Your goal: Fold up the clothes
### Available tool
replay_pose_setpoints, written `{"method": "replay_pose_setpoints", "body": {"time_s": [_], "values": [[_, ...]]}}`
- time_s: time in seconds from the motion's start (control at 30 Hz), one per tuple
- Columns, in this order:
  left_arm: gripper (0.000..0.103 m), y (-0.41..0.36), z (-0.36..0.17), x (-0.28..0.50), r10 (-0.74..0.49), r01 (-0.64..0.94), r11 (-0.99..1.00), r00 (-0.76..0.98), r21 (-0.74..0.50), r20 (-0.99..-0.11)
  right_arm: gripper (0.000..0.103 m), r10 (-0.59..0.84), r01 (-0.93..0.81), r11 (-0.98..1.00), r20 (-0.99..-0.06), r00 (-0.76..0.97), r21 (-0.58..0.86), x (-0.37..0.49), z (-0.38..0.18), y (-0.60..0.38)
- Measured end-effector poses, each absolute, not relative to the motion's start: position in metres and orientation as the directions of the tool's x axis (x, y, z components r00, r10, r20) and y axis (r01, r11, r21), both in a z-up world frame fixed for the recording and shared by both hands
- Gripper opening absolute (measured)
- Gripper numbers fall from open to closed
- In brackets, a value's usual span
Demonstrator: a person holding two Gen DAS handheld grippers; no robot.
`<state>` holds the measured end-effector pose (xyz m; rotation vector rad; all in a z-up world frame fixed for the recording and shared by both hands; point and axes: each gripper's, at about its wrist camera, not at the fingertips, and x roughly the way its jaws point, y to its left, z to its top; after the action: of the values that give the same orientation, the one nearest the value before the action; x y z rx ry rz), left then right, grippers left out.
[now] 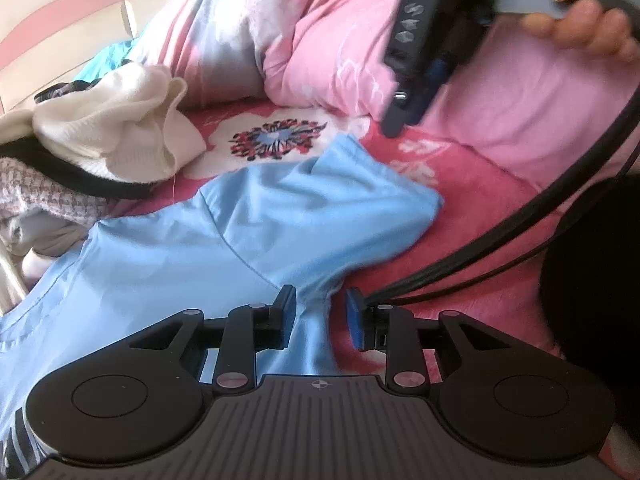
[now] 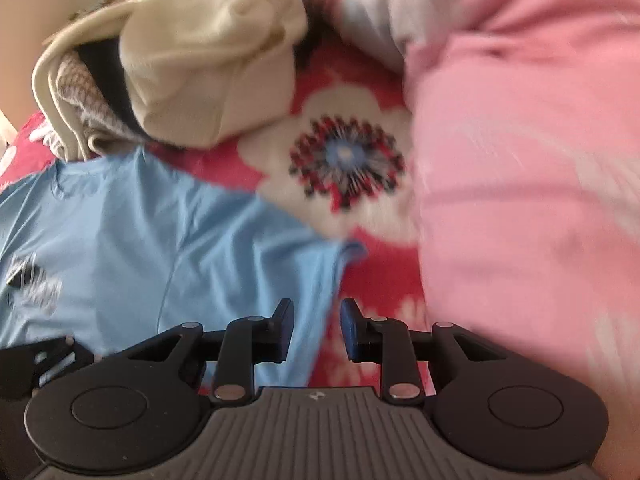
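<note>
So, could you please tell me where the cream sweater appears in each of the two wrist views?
Left wrist: the cream sweater lies at the left edge, upper middle, above the blue shirt.
Right wrist: the cream sweater is at upper left, above the blue shirt.
Shared landmark: the flower print on the red blanket, just right of the sweater.
</note>
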<state>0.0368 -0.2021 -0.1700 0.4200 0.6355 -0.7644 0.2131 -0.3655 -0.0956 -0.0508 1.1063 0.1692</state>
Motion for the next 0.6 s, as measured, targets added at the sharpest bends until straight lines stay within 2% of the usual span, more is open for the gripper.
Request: {"method": "replay_pose_setpoints", "body": {"time_s": [0.1,0.17,0.27,0.3,0.33,0.37,0.4,0.53,0.6], "values": [[0.027,-0.205,-0.169,0.038,-0.512,0.748,0.654,0.547,0.112,-0.662,0.029,0.1,-0.123,0.991,-0.893,0.438,0.05,0.236,-0.109,-0.366],[0.027,-0.208,-0.171,0.04,-0.528,0.755,0.649,0.537,0.094,-0.658,0.042,0.117,-0.03,0.993,-0.906,0.406,0.115,0.252,-0.121,-0.376],[0.028,-0.211,-0.178,0.043,-0.539,0.758,0.65,0.505,0.048,-0.674,0.042,0.15,0.068,0.98,-0.919,0.364,0.187,0.265,-0.138,-0.385],[0.03,-0.212,-0.179,0.043,-0.543,0.758,0.651,0.498,0.035,-0.676,0.041,0.155,0.075,0.978,-0.921,0.357,0.193,0.264,-0.143,-0.386],[0.03,-0.212,-0.18,0.044,-0.547,0.758,0.652,0.493,0.024,-0.677,0.031,0.159,0.081,0.977,-0.923,0.351,0.199,0.264,-0.148,-0.387],[0.03,-0.212,-0.18,0.044,-0.549,0.758,0.652,0.492,0.021,-0.676,0.013,0.154,0.069,0.98,-0.925,0.349,0.189,0.262,-0.149,-0.386],[0.03,-0.212,-0.18,0.044,-0.551,0.758,0.651,0.489,0.017,-0.676,0.01,0.12,0.029,0.99,-0.927,0.357,0.139,0.258,-0.149,-0.382],[0.031,-0.21,-0.18,0.044,-0.56,0.762,0.648,0.478,0.001,-0.677,0.011,-0.031,-0.12,0.989,-0.93,0.366,-0.08,0.241,-0.155,-0.368],[0.031,-0.209,-0.181,0.045,-0.563,0.763,0.646,0.474,-0.004,-0.677,0.019,-0.075,-0.164,0.976,-0.933,0.352,-0.141,0.237,-0.161,-0.365]]}}
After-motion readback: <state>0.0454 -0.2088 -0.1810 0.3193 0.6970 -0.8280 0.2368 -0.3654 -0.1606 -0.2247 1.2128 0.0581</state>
